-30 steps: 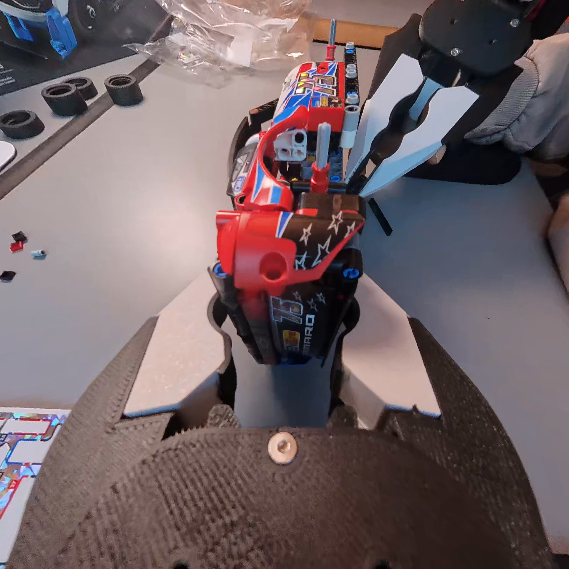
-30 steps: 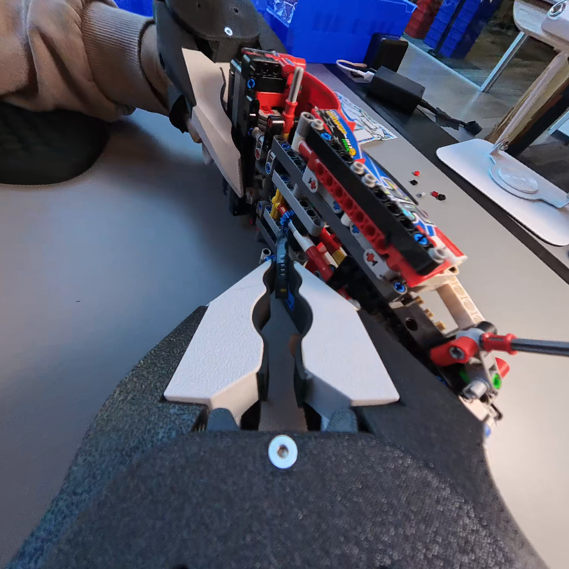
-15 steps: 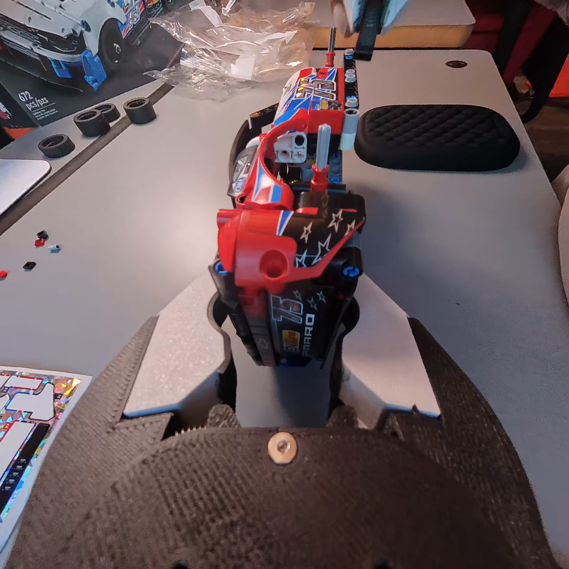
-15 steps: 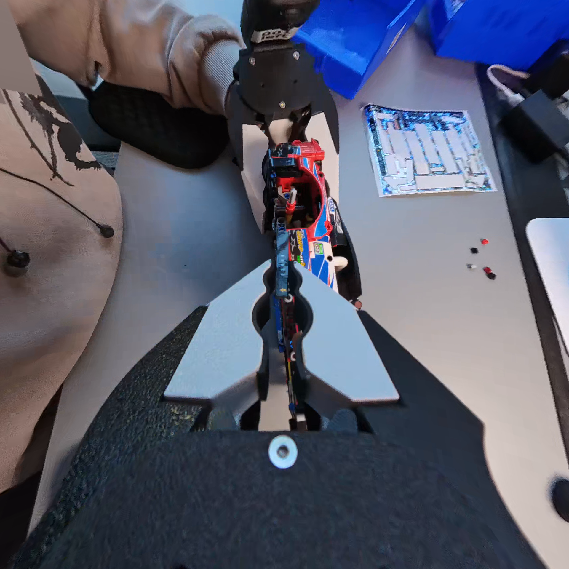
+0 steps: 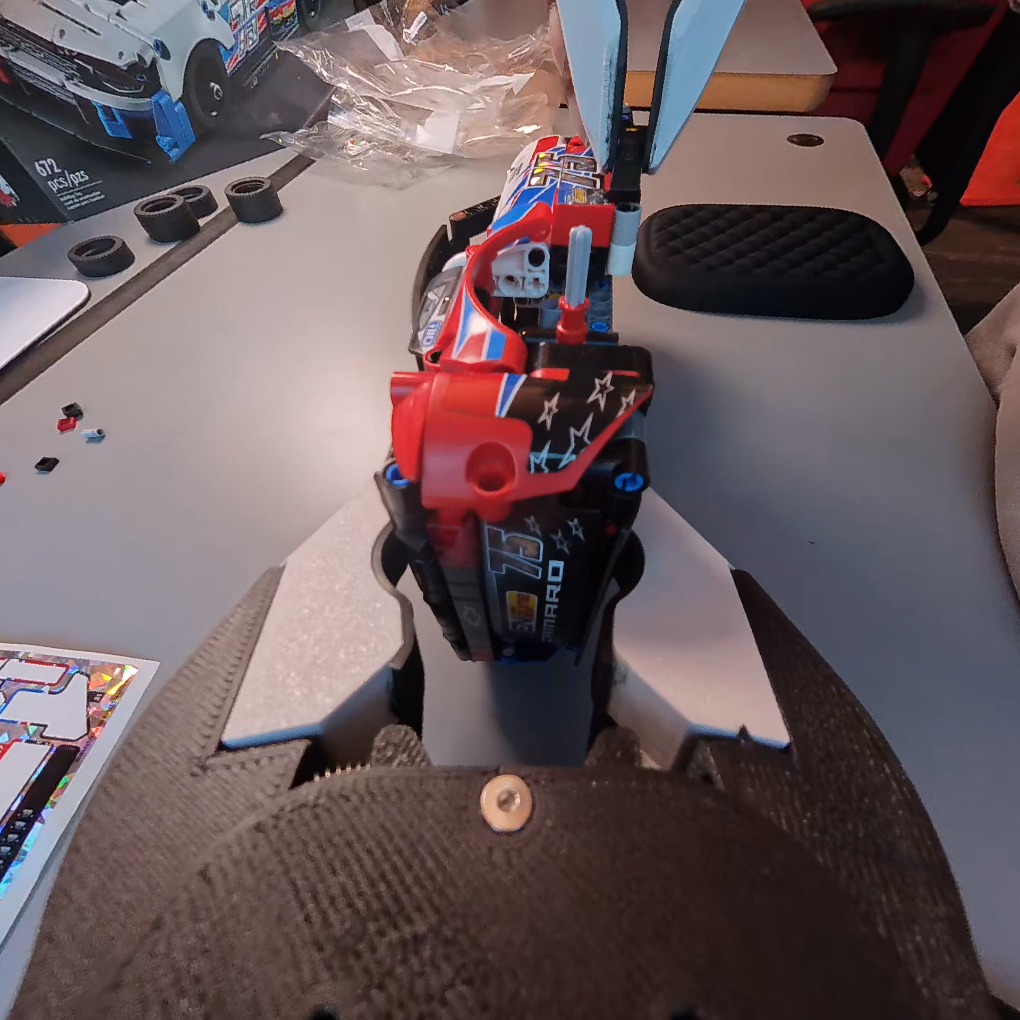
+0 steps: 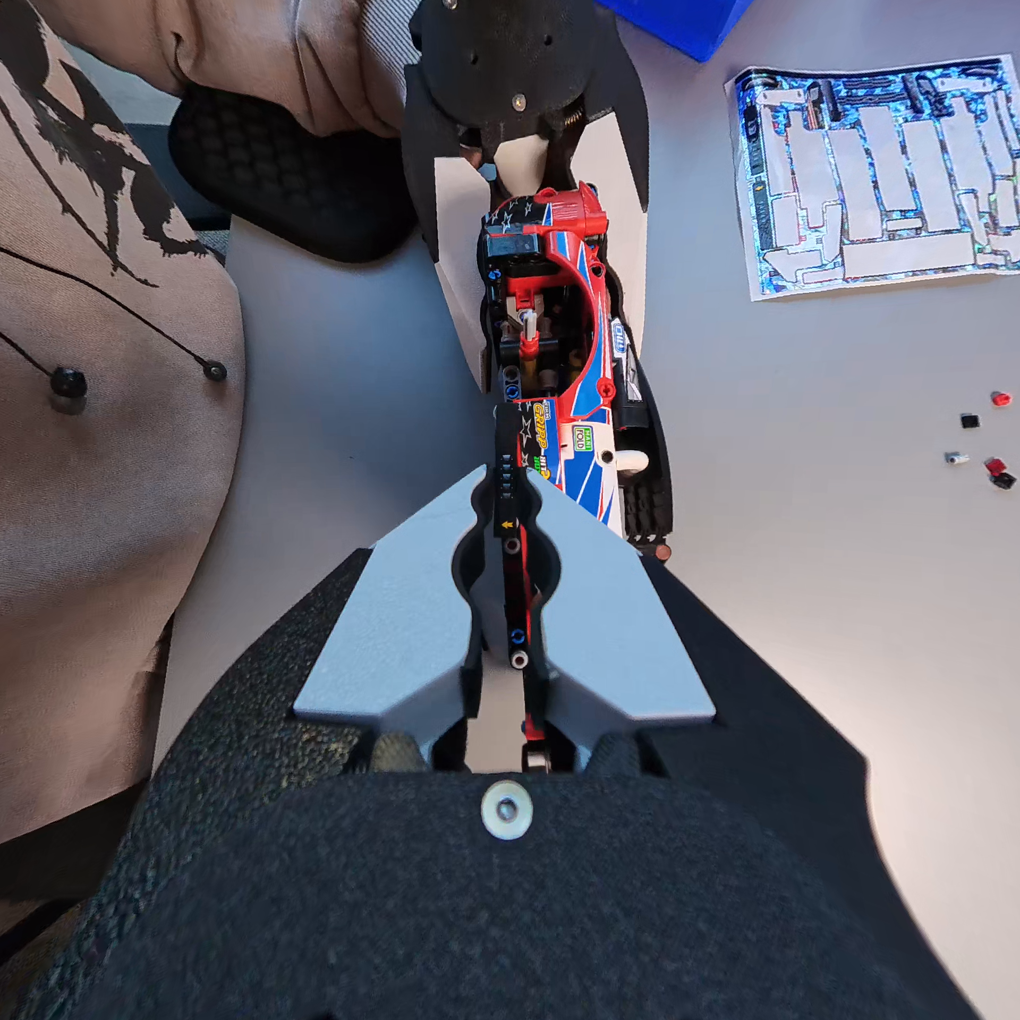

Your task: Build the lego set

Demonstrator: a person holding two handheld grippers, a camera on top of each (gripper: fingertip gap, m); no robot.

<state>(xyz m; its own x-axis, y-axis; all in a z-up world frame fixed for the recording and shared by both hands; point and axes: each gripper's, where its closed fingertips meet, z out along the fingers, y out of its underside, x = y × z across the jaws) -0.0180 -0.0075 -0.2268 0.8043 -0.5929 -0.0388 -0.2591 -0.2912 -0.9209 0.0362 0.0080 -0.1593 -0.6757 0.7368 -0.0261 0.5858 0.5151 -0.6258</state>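
The red, blue and black lego car (image 5: 524, 441) stands on its side on the grey table (image 5: 248, 359). My left gripper (image 5: 513, 552) is shut on its near end. In the right wrist view the car (image 6: 557, 342) runs away from me, with the left gripper's white fingers (image 6: 458, 265) on either side of its far end. My right gripper (image 6: 508, 480) is shut on a long black beam piece (image 6: 508, 530) that lies along the car's edge. In the left wrist view the right gripper (image 5: 629, 149) comes down from above with the black beam (image 5: 626, 171) touching the car's far end.
Three black tyres (image 5: 165, 212), the set's box (image 5: 110, 83) and a crumpled plastic bag (image 5: 441, 94) lie at the back left. Small loose parts (image 5: 66, 425) and a sticker sheet (image 5: 55, 745) lie to the left. A black wrist rest (image 5: 773, 259) is on the right. A person's torso (image 6: 83, 386) is close. The left gripper's tips are roughly 10 cm from the right gripper's.
My right gripper has left the car's side, swung up and over, and come down at the car's far end, still holding the black beam. The left gripper keeps its hold.
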